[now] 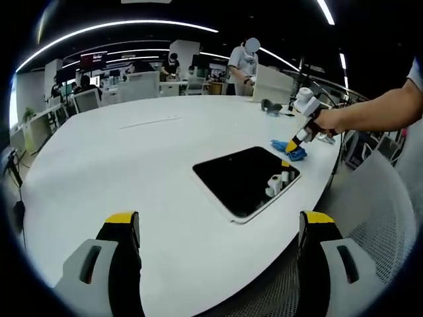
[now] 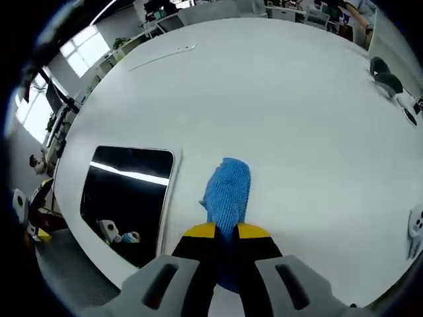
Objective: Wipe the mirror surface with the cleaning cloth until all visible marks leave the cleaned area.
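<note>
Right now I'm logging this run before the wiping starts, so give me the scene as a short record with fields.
surface: white table
mirror: mirror lying flat near the table edge, dark reflective face up
cloth: blue cleaning cloth on the table beside the mirror, not on the glass
right gripper: right gripper shut on the cleaning cloth's near end
left gripper: left gripper open, holding nothing, short of the mirror
marks: too small to tell
task stage: wiping not yet begun
background: people at desks beyond the table
</note>
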A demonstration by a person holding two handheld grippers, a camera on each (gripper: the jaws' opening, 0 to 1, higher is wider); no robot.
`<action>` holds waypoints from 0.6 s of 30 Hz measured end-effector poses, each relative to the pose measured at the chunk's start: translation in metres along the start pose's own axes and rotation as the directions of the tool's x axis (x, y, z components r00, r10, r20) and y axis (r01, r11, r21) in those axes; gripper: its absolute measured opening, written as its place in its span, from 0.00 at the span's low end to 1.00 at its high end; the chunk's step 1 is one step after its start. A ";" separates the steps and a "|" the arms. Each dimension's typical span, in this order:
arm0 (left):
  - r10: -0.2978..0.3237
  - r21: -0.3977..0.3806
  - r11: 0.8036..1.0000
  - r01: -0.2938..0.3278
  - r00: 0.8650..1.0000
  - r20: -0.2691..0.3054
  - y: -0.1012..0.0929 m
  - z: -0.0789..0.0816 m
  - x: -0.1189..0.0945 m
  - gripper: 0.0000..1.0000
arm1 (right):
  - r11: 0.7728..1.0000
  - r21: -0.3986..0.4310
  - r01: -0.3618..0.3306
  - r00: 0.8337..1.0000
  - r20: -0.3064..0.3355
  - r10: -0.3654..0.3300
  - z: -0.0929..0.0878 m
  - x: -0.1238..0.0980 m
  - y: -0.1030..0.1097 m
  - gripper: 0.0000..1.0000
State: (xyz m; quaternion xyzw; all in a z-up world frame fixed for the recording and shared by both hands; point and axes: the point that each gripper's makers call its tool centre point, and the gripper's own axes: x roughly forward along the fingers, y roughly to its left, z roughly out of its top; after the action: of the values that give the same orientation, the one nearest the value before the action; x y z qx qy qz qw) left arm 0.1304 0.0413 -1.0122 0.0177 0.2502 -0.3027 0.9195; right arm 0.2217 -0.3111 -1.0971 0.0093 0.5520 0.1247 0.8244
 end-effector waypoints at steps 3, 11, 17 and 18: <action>0.007 -0.001 1.000 -0.007 1.000 0.004 0.001 0.001 0.000 0.99 | 0.999 -0.040 0.021 1.000 0.006 -0.021 -0.001 -0.001 0.003 0.04; 0.037 -0.009 0.999 -0.037 0.999 0.030 0.006 0.006 -0.003 0.99 | 0.985 -0.171 -0.025 0.981 0.187 0.057 0.016 -0.021 0.007 0.31; 0.042 -0.011 0.999 -0.042 0.999 0.027 0.008 0.005 -0.003 0.99 | 0.951 -0.308 -0.015 0.921 0.366 0.133 0.013 -0.053 0.003 0.61; 0.040 -0.014 0.999 -0.040 0.999 0.020 0.008 0.003 -0.002 0.99 | 0.943 -0.332 -0.018 0.908 0.391 0.154 0.011 -0.056 0.005 0.66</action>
State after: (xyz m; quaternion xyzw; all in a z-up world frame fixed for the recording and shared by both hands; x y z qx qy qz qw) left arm 0.1349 0.0485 -1.0090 0.0133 0.2425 -0.2827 0.9279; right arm 0.2111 -0.3175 -1.0409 -0.0744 0.3375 0.2448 0.9059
